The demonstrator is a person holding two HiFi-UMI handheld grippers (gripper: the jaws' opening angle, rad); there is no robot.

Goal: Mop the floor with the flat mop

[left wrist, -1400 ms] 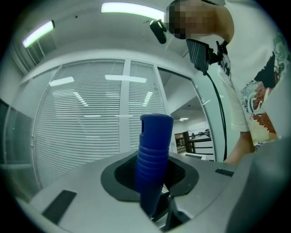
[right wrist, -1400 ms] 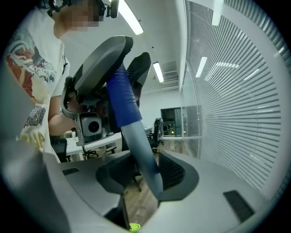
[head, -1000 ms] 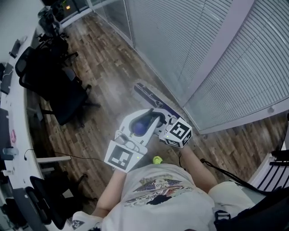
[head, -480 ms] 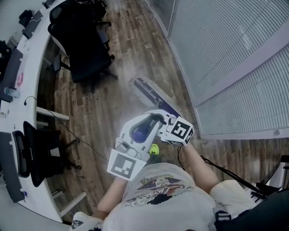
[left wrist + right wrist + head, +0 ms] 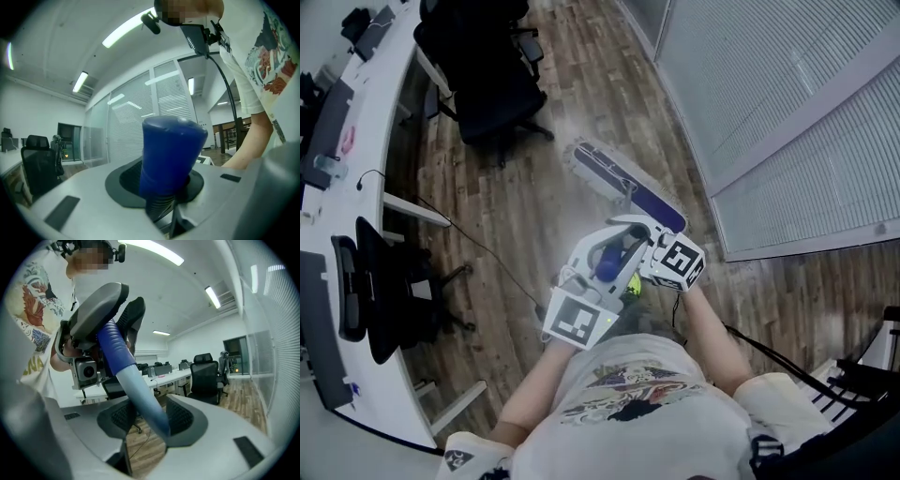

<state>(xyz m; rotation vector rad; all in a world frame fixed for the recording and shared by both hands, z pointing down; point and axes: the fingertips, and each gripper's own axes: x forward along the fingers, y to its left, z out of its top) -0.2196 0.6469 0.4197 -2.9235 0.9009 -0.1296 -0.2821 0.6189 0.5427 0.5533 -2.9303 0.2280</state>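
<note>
**Along the floor's wall-side edge, both claws on the mop**

Along the edge of the wooden floor (image 5: 516, 216), just beside the foot of the blind-covered glass wall (image 5: 769, 94), the head (image 5: 619, 178) of the flat mop is lying flat on the boards, slanting away from the person. Its blue handle (image 5: 171, 150) is rising from there to the two grippers in front of the person's chest. The left gripper (image 5: 607, 262) is clamping the thick blue top end of the handle — the pads are pressing it on both sides, and the end is standing up between them in the left gripper view. The right gripper (image 5: 633, 246) is gripping the handle just below, close against the left one. There the shaft is crossing the jaws at a slant, lying against both pads, and those jaws have just been opening a little with the handle between them. Both marker cubes are facing up in the head view. Across the floor's far side, a black office chair (image 5: 487, 84) is standing by a curved white desk (image 5: 384, 122), and a thin dark cable (image 5: 478, 248) is trailing over the boards — well apart from the mop's head.
</note>
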